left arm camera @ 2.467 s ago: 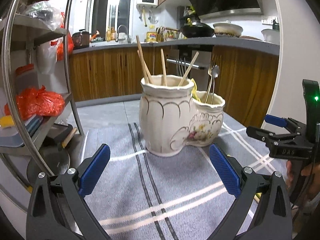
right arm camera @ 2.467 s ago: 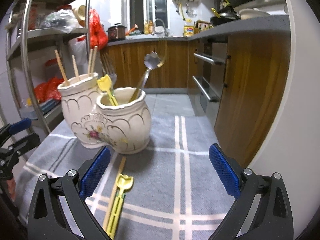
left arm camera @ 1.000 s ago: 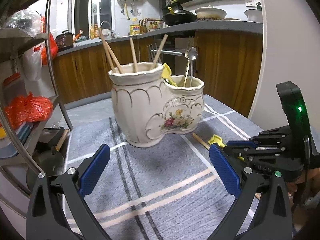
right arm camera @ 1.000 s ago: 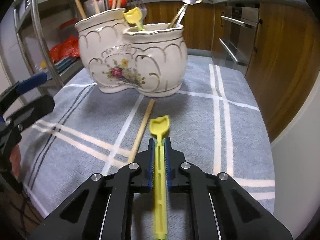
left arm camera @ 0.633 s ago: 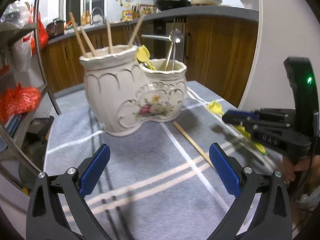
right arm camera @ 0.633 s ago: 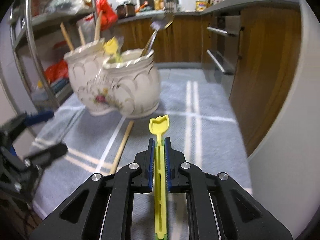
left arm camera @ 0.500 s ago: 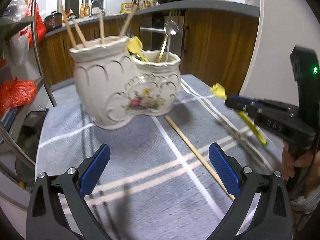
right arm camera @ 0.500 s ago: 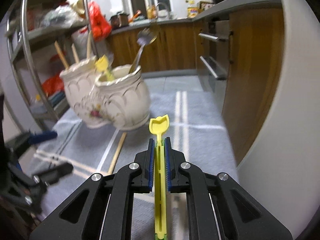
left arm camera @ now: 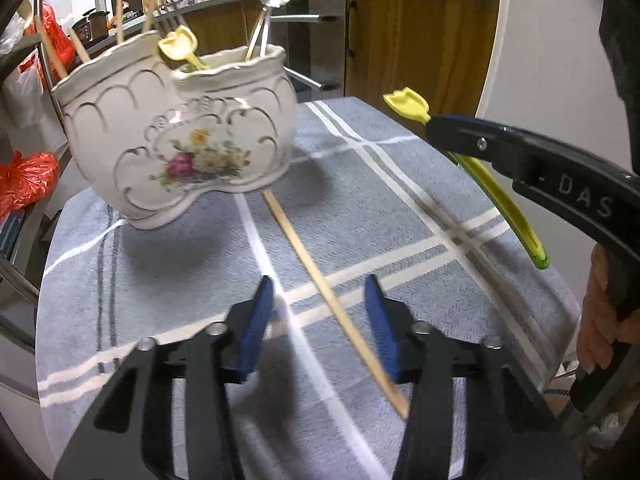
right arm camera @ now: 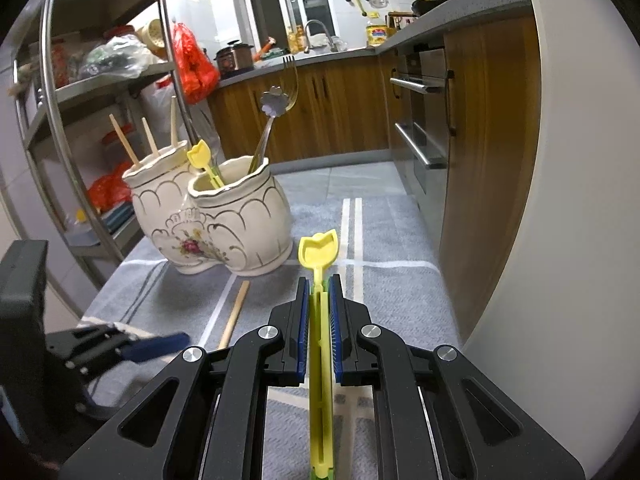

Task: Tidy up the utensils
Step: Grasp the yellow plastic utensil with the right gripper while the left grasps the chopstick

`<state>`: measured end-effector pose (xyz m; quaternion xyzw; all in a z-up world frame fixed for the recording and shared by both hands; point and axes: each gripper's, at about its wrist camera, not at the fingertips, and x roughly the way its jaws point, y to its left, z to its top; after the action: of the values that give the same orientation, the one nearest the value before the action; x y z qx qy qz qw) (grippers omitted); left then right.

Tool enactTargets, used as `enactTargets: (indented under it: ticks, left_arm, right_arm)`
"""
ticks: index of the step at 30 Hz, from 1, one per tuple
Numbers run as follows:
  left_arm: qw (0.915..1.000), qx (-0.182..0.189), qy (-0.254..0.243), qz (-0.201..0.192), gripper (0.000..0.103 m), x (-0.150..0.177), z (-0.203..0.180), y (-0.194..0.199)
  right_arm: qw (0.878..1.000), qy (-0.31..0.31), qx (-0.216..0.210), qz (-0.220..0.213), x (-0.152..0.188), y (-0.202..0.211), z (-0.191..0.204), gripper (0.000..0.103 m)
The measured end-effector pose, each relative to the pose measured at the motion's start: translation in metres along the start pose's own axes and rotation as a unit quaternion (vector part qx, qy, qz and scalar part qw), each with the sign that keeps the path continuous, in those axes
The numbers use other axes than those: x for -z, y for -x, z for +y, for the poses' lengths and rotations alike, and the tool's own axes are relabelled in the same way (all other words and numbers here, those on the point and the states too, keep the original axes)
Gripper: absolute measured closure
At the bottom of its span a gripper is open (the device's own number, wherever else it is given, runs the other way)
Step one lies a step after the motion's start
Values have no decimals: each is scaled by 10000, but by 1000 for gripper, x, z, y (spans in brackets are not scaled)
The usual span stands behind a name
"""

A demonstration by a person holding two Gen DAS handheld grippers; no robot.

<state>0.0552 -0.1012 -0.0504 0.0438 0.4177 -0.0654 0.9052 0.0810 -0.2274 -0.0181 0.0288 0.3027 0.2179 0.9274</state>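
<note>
A grey striped cloth [left arm camera: 168, 264] covers the table in a kitchen. The right gripper [right arm camera: 319, 312] clamps a yellow pick [right arm camera: 318, 258] above the cloth, near the holder [right arm camera: 224, 220]. The left gripper [left arm camera: 320, 316], jaws apart, straddles a chopstick [left arm camera: 320, 284] lying on the cloth.

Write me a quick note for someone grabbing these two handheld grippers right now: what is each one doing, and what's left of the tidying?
Right gripper: shut on a yellow utensil, held above the cloth, not yet in the holder.
Left gripper: open, its fingers either side of a loose chopstick lying on the cloth; not gripped.
Done: the holder's taller pot has chopsticks; the lower pot has a matching yellow utensil, a spoon and a fork.
Left: drop the yellow utensil in the lower pot, then grab the chopstick and stand it with the others.
</note>
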Motion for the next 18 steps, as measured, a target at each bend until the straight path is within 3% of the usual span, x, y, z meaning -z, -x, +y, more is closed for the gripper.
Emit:
enactTargets:
  ticks: [3,5,7,14,18]
  left_arm:
    - [9998,-180,-2,-13,68,-1,-6,-2]
    - [9997,-228,47,-8,86,-1,-6,-2]
    - [9996,-261,70,2,92,-1,-3,-2]
    - [9999,39,-94,-19,97,0,15,5]
    - [9992,215,-219,-254,97,4,25,16]
  right_arm:
    - [10000,37,-20,-11,0,1,2,93]
    - [10000,71,-37,-22,1,3,4,93]
    - [9999,85,-38,-44,0,4,4,93]
    - [9997,68,-97,-196,-1,10,1,93]
    - [9993,95,-105,-335,-1,13,3,93]
